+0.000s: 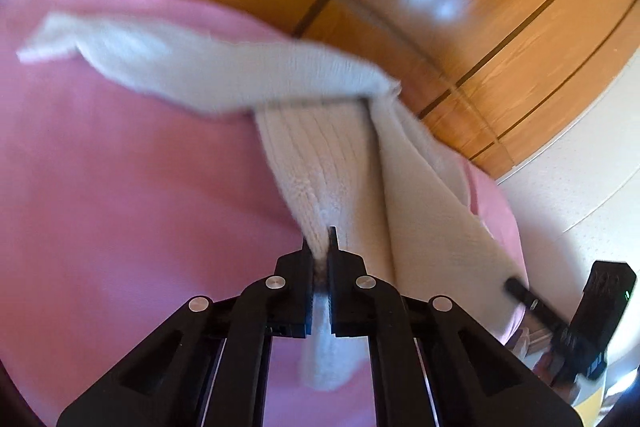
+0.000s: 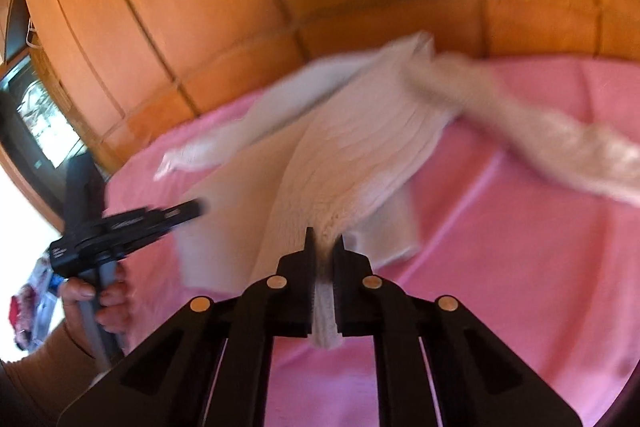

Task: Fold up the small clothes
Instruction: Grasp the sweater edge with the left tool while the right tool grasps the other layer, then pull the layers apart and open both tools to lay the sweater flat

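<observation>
A small white knitted garment (image 1: 320,163) hangs lifted over a pink blanket (image 1: 120,187). My left gripper (image 1: 320,247) is shut on its ribbed edge, and a tail of knit pokes out behind the jaws. One sleeve (image 1: 120,47) trails to the left, blurred. In the right wrist view my right gripper (image 2: 325,247) is shut on another part of the same garment (image 2: 360,147), whose sleeve (image 2: 560,147) trails right. The left gripper (image 2: 192,209) shows at the left of that view, held by a hand (image 2: 104,303). The right gripper (image 1: 516,285) appears at the right edge of the left wrist view.
Orange wooden panelling (image 1: 440,7) stands behind the blanket (image 2: 520,267). A white wall (image 1: 580,187) is at the right of the left wrist view. A dark window or screen (image 2: 44,123) sits at the far left of the right wrist view.
</observation>
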`<state>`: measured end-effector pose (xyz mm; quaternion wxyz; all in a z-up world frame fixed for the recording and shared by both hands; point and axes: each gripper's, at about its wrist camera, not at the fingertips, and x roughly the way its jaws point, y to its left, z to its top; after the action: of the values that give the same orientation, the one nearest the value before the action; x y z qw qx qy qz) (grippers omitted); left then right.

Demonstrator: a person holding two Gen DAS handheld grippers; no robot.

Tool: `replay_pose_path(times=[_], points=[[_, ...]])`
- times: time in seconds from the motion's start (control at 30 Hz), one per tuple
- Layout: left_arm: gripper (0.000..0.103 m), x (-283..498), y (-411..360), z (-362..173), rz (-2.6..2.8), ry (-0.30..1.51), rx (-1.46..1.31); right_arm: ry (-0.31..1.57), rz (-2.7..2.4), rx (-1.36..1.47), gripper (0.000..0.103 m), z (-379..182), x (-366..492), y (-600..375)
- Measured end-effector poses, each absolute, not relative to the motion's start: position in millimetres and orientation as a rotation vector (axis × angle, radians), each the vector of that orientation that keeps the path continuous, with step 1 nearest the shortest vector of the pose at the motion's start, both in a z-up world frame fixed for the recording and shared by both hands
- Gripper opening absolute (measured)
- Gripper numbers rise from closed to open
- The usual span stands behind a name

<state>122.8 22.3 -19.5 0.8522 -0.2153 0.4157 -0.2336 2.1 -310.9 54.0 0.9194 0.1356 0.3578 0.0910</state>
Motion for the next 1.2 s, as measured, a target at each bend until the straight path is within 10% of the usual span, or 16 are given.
replay_pose_path(times=[0.27, 0.53, 0.63, 0.7, 0.83, 0.93, 1.0, 1.2], points=[[0.003, 72, 94, 41, -0.461, 0.827, -0.388, 0.615, 0.044, 0.257, 0.000, 113, -64, -374], [0.003, 24, 104, -28, -0.329, 1.010, -0.338, 0.883, -0.048, 0.360, 0.000, 22, -98, -393], [0.004, 28, 101, -57, -0.277, 1.042, -0.381, 0.917, -0.036, 0.414, 0.015, -7, -93, -392], [0.004, 34, 103, -64, -0.254, 1.029, -0.418, 0.921, -0.025, 0.449, 0.056, -17, -87, -389], [0.004, 39, 97, -64, -0.269, 0.998, -0.417, 0.958, 0.029, 0.491, 0.056, -33, -64, -375], [0.004, 44, 96, -68, -0.276, 1.004, -0.394, 0.973, 0.039, 0.451, 0.047, -46, -46, -360], [0.004, 37, 99, -66, -0.287, 0.996, -0.364, 0.987, 0.082, 0.407, 0.009, -40, -41, -349], [0.004, 21, 107, -43, -0.363, 0.961, -0.409, 0.890, 0.097, 0.240, 0.005, 20, -74, -350]])
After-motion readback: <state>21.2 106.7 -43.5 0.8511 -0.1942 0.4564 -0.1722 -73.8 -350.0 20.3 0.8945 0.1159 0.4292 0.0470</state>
